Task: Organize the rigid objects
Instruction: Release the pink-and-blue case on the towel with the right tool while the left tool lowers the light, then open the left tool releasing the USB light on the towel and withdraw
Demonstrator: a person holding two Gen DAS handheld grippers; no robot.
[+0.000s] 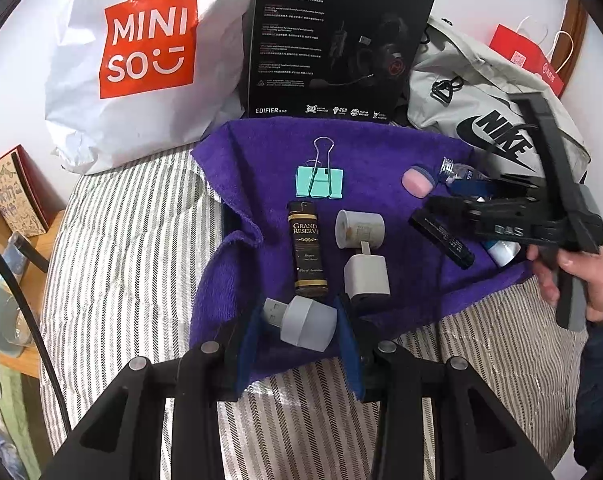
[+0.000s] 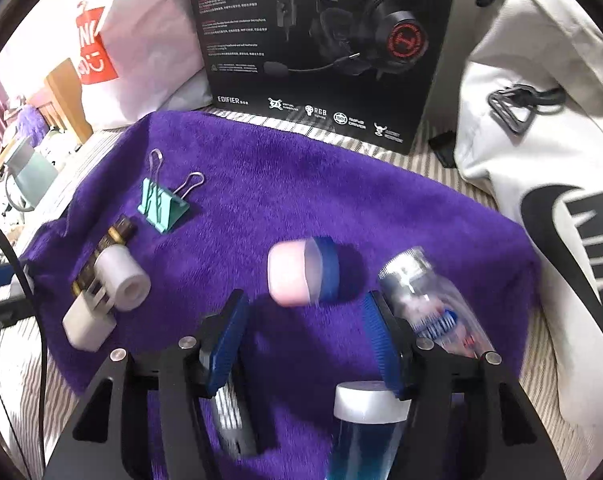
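- My left hand-held gripper [image 1: 297, 330] has its blue pads on either side of a grey USB plug adapter [image 1: 303, 322] at the near edge of the purple towel [image 1: 381, 148]; the pads sit right against its sides, so I take it as gripped.
- Just beyond it stand a white charger cube [image 1: 366, 276] and, to its left, a dark miniature bottle [image 1: 307, 250] labelled Grand Reserve, lying lengthwise.
- A white tape roll [image 1: 359, 229] lies just beyond the charger, touching its prong.
- Farther off, a mint binder clip [image 1: 320, 181] sits mid-towel, with a pink and blue cap [image 1: 417, 181] to its right.
- My right hand-held gripper [image 2: 305, 322] hovers wide open over the towel's right side, nothing between its pads; the pink and blue cap lies just ahead of them.
- Beside the right pad a clear spray bottle [image 2: 425, 292] lies on its side, and a blue bottle with a white lid [image 2: 367, 424] lies under the gripper body.
- A black stick-shaped item [image 1: 441, 240] lies near that gripper.
- The towel is spread on a striped bed [image 1: 121, 240].
- At the far side stand a white Miniso bag [image 1: 141, 40], a black headset box [image 1: 333, 36] and a grey Nike bag [image 1: 489, 116].
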